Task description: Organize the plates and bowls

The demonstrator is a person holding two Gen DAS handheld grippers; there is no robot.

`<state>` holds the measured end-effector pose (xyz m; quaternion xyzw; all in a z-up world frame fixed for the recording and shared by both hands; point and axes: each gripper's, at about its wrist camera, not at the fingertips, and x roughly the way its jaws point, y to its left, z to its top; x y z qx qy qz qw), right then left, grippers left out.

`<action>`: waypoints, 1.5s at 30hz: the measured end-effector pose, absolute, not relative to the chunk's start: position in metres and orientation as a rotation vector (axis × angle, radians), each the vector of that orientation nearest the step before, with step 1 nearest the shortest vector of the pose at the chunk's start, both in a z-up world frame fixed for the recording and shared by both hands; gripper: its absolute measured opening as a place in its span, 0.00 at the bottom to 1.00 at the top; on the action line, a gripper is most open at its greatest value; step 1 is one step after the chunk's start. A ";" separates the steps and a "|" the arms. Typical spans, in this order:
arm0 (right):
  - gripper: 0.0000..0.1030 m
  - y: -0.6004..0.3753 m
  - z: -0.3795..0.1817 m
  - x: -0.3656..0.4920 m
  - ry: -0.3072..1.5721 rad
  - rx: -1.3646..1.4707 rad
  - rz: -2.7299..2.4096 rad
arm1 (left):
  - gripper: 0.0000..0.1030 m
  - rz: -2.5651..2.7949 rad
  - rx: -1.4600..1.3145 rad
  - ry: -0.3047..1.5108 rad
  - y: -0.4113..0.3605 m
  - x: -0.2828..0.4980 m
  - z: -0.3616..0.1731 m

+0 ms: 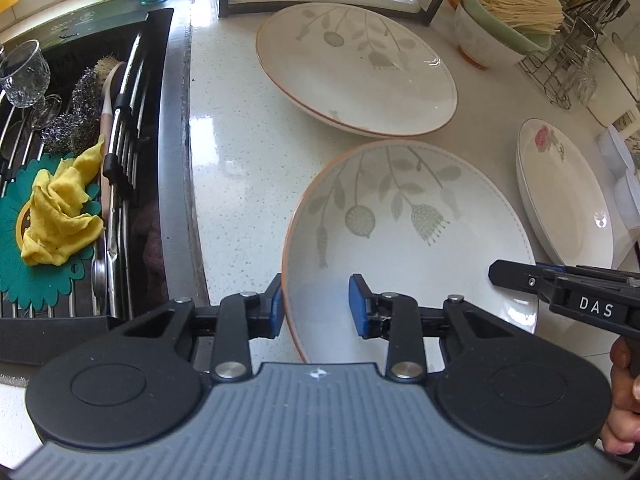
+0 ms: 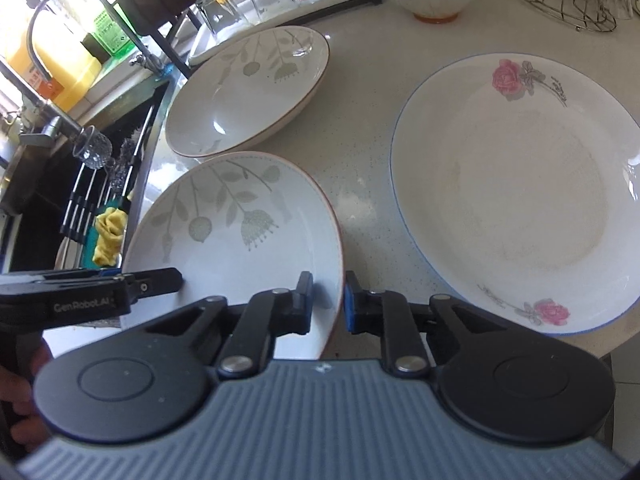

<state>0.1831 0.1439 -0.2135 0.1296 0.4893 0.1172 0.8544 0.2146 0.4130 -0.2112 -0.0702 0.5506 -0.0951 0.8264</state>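
While two hand-held grippers meet at its opposite rims, a leaf-patterned shallow bowl is seen on a pale speckled kitchen counter.

Near bowl: the white leaf-patterned bowl (image 1: 400, 232) with a thin orange-brown rim is set on the counter (image 1: 240, 184), just right of the sink edge.

Left gripper: the left gripper (image 1: 316, 304) is placed astride the bowl's left rim, one blue pad outside against the wall, the other inside and apart from it; the jaws are part-spread, and a firm pinch cannot be told.

Right gripper: the right gripper (image 2: 329, 300) is closed narrowly on the bowl's right rim, the rim pinched between its blue pads.

Second bowl: a matching leaf-patterned bowl (image 1: 356, 68) is seen farther back, just beyond the first; whether the two touch cannot be told.

Rose plate: a white plate with pink roses (image 2: 520, 196) is laid to the right, apart from both bowls.

Stacked bowls: a green bowl (image 1: 504, 20) holding pale sticks is nested in a white bowl at the back right.

Sink: a yellow cloth (image 1: 60, 216), a glass goblet (image 1: 24, 72) and metal scourers are held on a rack over the sink (image 1: 168, 160).

Hand: fingers of a hand (image 1: 624, 396) are glimpsed on the right gripper's handle.
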 end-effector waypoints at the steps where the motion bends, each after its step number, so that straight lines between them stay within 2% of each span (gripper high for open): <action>1: 0.18 0.142 -0.214 0.184 1.033 0.289 0.248 | 0.37 -0.210 -0.156 1.179 0.414 0.215 -0.210; 18: 0.18 0.109 -0.177 0.176 1.033 0.358 0.262 | 0.37 -0.327 -0.157 1.135 0.393 0.214 -0.150; 31: 0.18 0.037 -0.136 0.178 0.939 0.427 0.261 | 0.37 -0.374 -0.226 1.061 0.331 0.236 -0.107; 39: 0.18 -0.011 -0.134 0.184 0.905 0.445 0.222 | 0.37 -0.416 -0.237 1.084 0.280 0.253 -0.114; 45: 0.18 -0.044 -0.150 0.188 0.915 0.477 0.176 | 0.37 -0.426 -0.232 1.154 0.243 0.270 -0.139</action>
